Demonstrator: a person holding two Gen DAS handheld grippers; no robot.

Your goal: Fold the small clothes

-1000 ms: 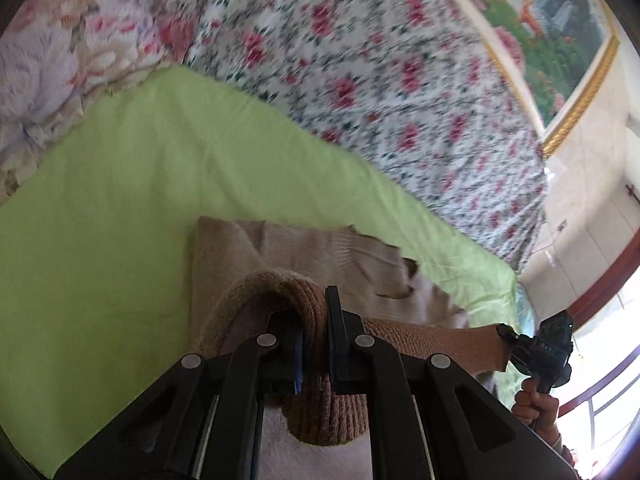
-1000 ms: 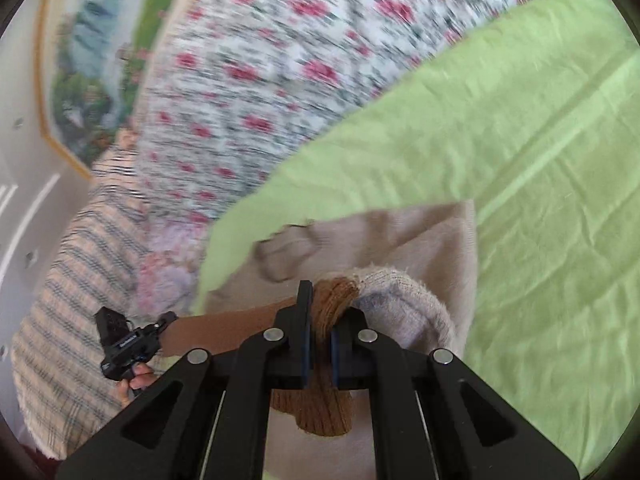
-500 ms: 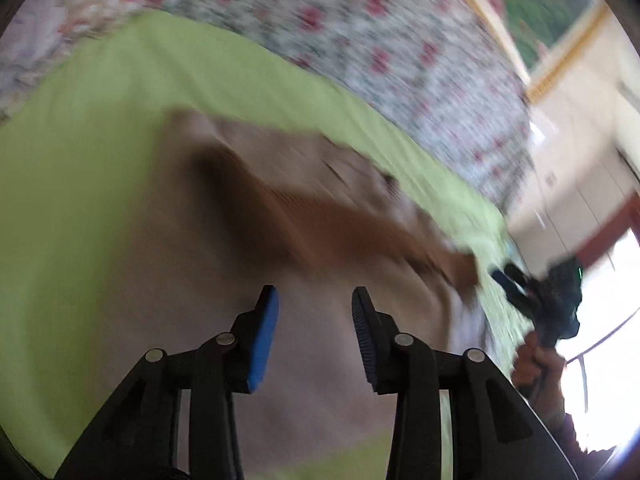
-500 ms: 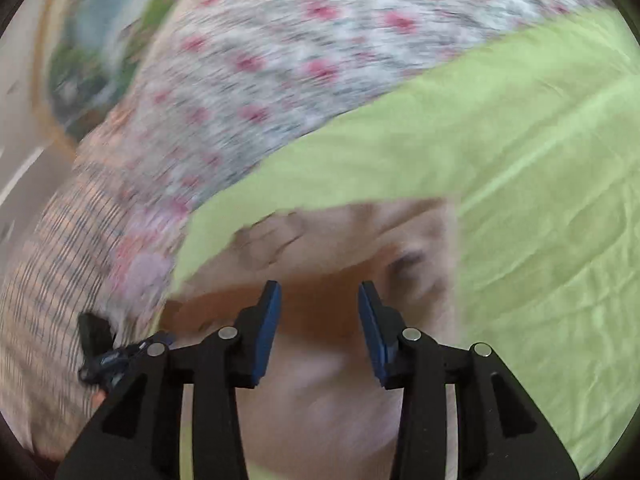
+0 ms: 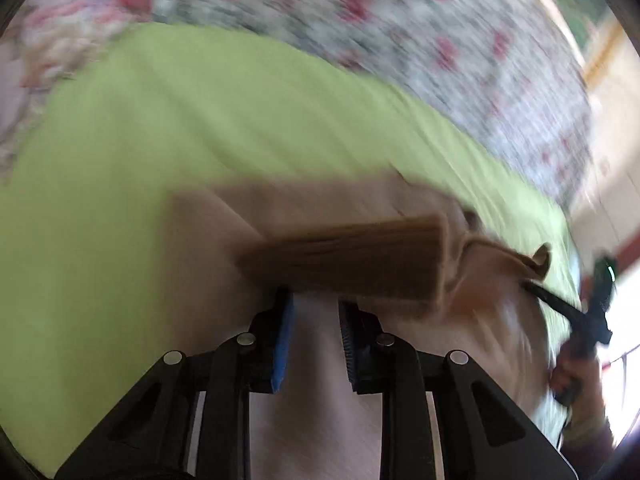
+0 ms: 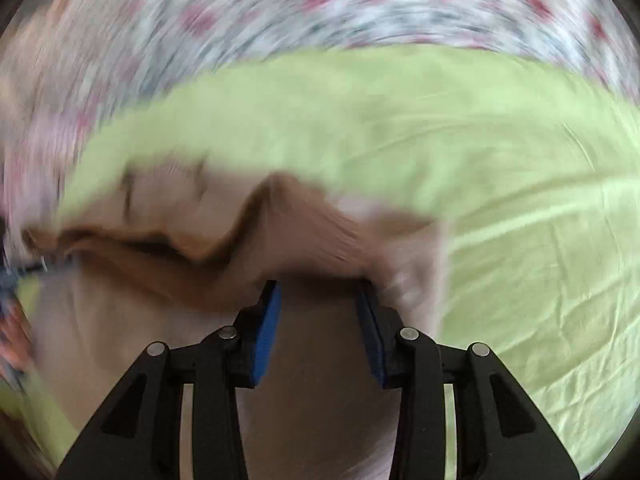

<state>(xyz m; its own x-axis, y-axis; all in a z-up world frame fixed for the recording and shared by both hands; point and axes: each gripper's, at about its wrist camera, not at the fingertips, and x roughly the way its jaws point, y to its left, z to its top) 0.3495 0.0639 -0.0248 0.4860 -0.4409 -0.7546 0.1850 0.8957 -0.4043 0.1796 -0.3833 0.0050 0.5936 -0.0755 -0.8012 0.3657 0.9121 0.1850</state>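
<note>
Hovering apart — both tools, left tool and right tool, over sweater.

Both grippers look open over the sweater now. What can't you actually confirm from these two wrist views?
- Left wrist: motion blur smears the beige sweater; whether its brown band lies flat is unclear.
- Left wrist: right gripper sits blurred at the frame edge.
- Right wrist: left gripper fingers hide the near hem.

Light: bright daylight, blown-out glare beside the right hand-held gripper | Blur: heavy motion smear across both views | Edges: fisheye bending, dark corners
</note>
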